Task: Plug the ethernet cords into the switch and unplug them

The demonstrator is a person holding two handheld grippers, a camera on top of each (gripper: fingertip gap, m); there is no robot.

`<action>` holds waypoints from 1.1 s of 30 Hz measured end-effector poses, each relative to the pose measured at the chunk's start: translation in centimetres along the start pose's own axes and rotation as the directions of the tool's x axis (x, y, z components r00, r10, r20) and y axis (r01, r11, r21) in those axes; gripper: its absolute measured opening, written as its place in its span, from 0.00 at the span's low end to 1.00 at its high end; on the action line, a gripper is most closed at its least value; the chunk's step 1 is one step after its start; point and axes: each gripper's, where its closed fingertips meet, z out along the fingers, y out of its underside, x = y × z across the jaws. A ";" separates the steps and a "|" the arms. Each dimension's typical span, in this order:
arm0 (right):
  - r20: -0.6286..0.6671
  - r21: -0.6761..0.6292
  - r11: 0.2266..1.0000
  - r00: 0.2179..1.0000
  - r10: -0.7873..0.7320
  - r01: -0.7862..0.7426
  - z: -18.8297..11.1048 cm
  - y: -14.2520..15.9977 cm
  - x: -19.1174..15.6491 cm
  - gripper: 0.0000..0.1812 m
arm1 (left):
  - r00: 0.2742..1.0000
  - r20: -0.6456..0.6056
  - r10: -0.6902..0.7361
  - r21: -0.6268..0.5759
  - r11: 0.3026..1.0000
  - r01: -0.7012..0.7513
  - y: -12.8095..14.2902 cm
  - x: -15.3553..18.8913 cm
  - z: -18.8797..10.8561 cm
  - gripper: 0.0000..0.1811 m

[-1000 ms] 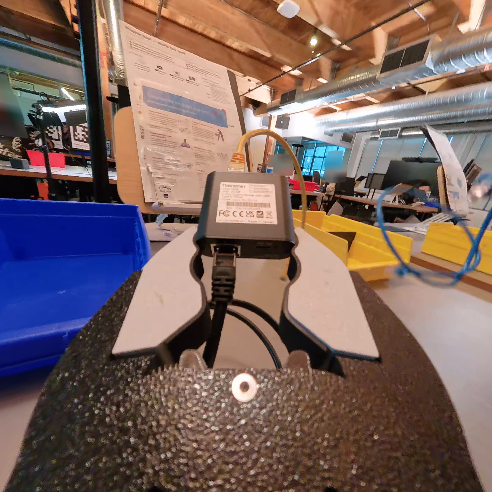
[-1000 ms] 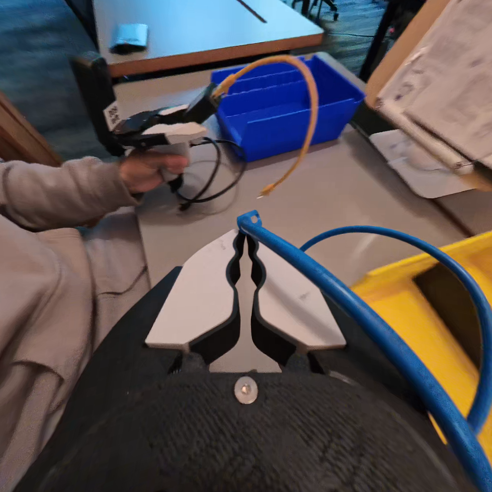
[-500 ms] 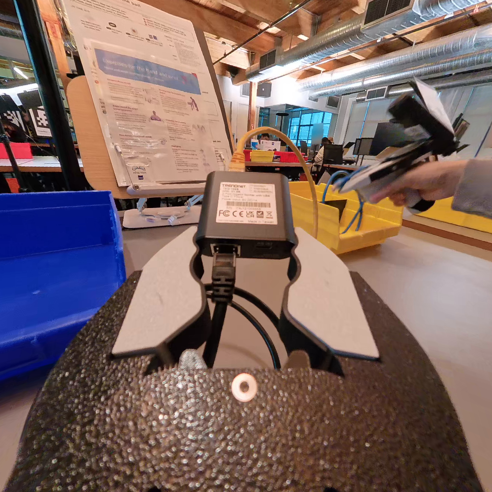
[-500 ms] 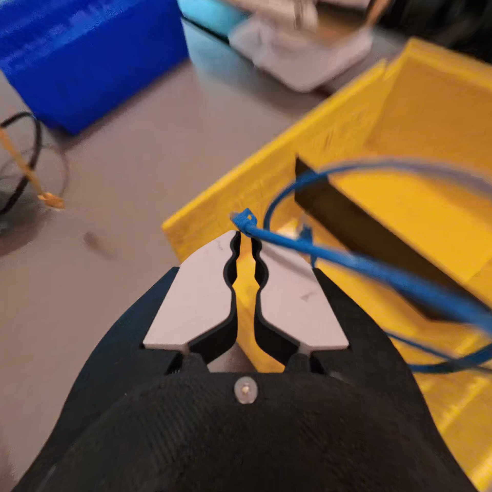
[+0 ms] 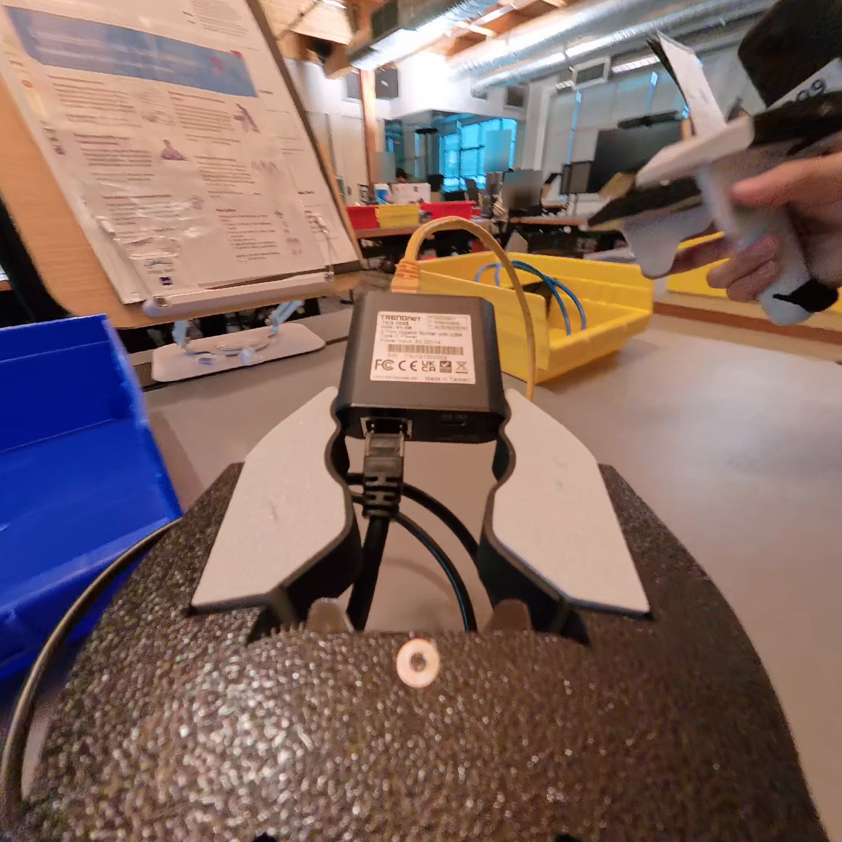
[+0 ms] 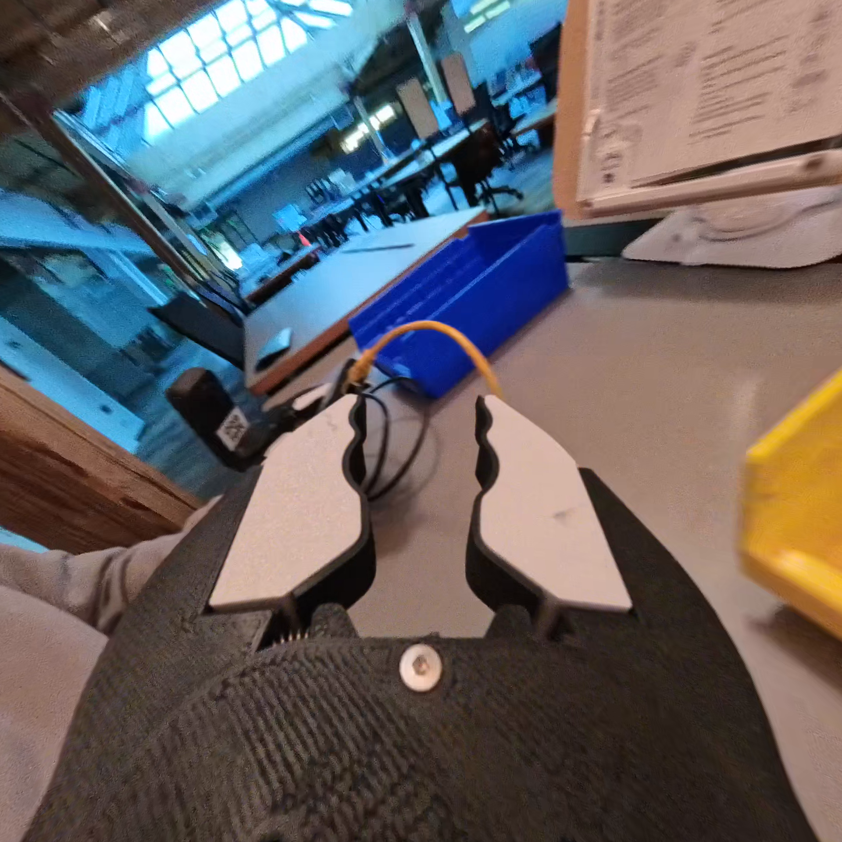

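My left gripper is shut on the sides of a black switch and holds it above the grey table. A black cord is plugged into the switch's near face. A yellow cord is plugged into its far face, arcs over and hangs down on the right. A blue cord lies in the yellow bin. My right gripper is open and empty, and it also shows in the left wrist view at the upper right. The yellow cord shows beyond its fingertips.
A blue bin stands at the left; it also shows in the right wrist view. A document stand with papers is behind it. The yellow bin's corner is close on the right. A person's grey sleeve is at the lower left.
My right gripper carried the blue cord over the yellow bin, let it go there and opened, then swung back toward the switch. My left gripper kept hold of the switch and turned slightly.
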 end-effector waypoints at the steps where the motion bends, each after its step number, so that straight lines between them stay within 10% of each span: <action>1: 0.036 0.046 0.998 0.999 0.040 -0.041 1.0 1.3 -2.0 0.25 | 0.999 -0.040 0.019 -0.019 1.000 -0.020 0.2 0.7 0.2 0.34; 8: 0.094 0.095 0.923 0.927 0.364 -0.372 6.0 8.9 -5.1 0.28 | 0.954 -0.284 0.100 -0.107 0.985 -0.135 1.7 5.7 0.6 0.34; 33: 0.230 0.257 0.754 0.796 0.560 -0.605 6.1 8.6 -4.1 0.08 | 0.927 -0.320 0.197 -0.096 0.966 -0.239 2.1 7.7 0.9 0.34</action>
